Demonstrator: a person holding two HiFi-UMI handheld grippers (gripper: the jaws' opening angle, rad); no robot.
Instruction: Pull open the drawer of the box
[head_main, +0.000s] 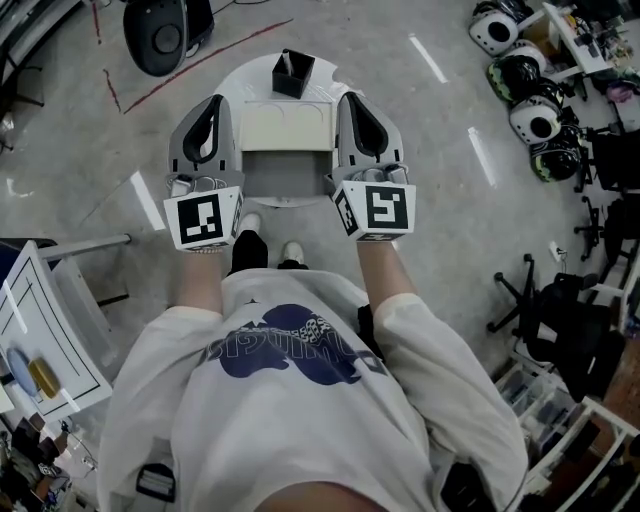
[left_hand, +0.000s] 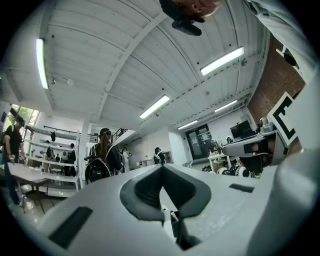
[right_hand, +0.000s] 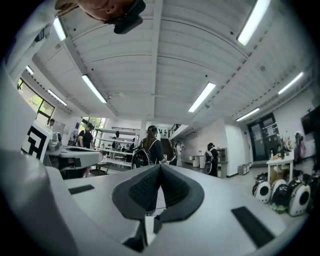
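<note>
White round table (head_main: 245, 78) sits well below both tools, held level in the air; a blind drop toward the box (head_main: 287, 125) could clip the black holder (head_main: 292, 72) at its 12 o'clock, or shove the box itself. At the box's 9 o'clock in the head view, the left gripper (left_hand: 162, 172) is clenched and empty. A grey drawer (head_main: 285, 175), apparently already pulled out, juts toward 6 o'clock. At 3 o'clock, the right gripper (right_hand: 160, 170) is likewise closed on nothing.
</note>
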